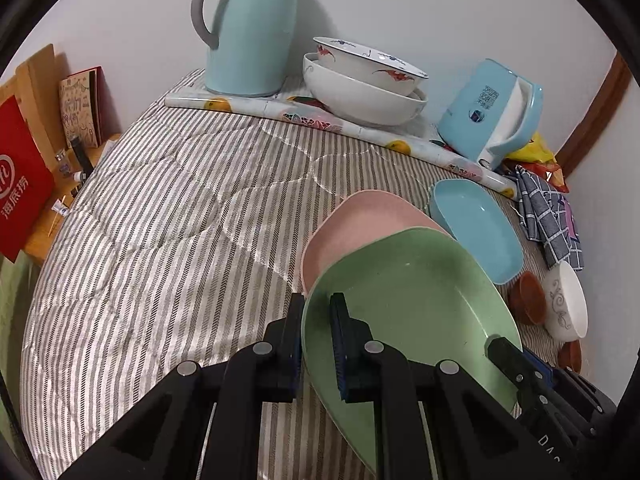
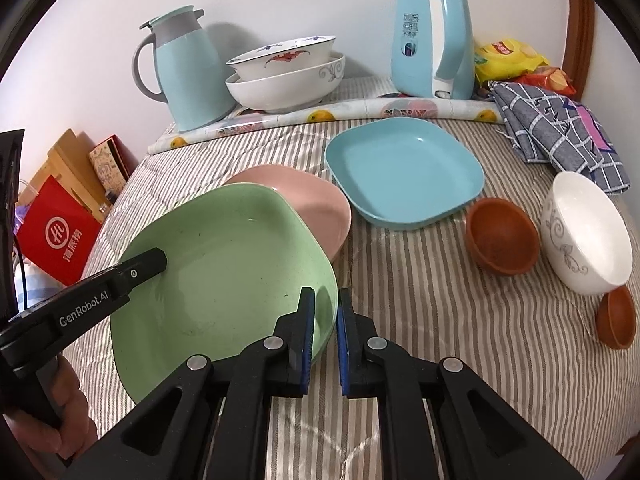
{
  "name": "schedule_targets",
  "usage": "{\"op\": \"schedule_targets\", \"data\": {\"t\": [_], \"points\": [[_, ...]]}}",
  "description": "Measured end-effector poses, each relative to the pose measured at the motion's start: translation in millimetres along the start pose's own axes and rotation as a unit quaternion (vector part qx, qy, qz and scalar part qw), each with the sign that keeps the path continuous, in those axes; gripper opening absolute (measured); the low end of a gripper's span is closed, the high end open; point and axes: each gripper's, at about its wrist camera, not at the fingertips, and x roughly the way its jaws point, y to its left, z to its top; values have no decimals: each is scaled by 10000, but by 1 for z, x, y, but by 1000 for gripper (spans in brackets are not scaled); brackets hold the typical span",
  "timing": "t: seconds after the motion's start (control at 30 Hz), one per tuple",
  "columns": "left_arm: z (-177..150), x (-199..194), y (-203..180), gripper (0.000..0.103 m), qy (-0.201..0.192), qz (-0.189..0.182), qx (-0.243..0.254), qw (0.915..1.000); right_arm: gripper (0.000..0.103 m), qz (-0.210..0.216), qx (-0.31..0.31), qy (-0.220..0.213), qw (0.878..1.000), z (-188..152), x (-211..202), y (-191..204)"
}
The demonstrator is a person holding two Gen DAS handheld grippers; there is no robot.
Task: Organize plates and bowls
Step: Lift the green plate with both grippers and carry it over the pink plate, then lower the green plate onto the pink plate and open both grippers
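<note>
My left gripper (image 1: pixel 318 344) is shut on the near-left rim of the green plate (image 1: pixel 408 304). My right gripper (image 2: pixel 326 332) is shut on the same plate's (image 2: pixel 216 276) right rim. The green plate is held tilted, its far edge over the pink plate (image 2: pixel 316 196), which lies on the striped cloth. The pink plate (image 1: pixel 360 224) shows behind the green one in the left wrist view. A blue plate (image 2: pixel 404 172) lies behind to the right. Two brown bowls (image 2: pixel 500 236) (image 2: pixel 616 316) and a white patterned bowl (image 2: pixel 584 232) sit at the right. Two stacked white bowls (image 2: pixel 288 72) stand at the back.
A light blue thermos jug (image 2: pixel 188 68) and a blue kettle (image 2: pixel 432 40) stand at the back wall behind a rolled patterned sheet (image 2: pixel 320 116). A checked cloth (image 2: pixel 560 128) and snack bags (image 2: pixel 508 60) lie back right. A red bag (image 2: pixel 56 232) stands beyond the left edge.
</note>
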Motion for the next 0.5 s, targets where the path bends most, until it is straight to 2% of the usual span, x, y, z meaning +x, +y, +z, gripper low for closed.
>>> {"op": "schedule_targets", "data": {"t": [0.5], "points": [[8,23,-1,13,53,134,-100,9998,9,-168,-325,25,9993,33,41,-5]]}}
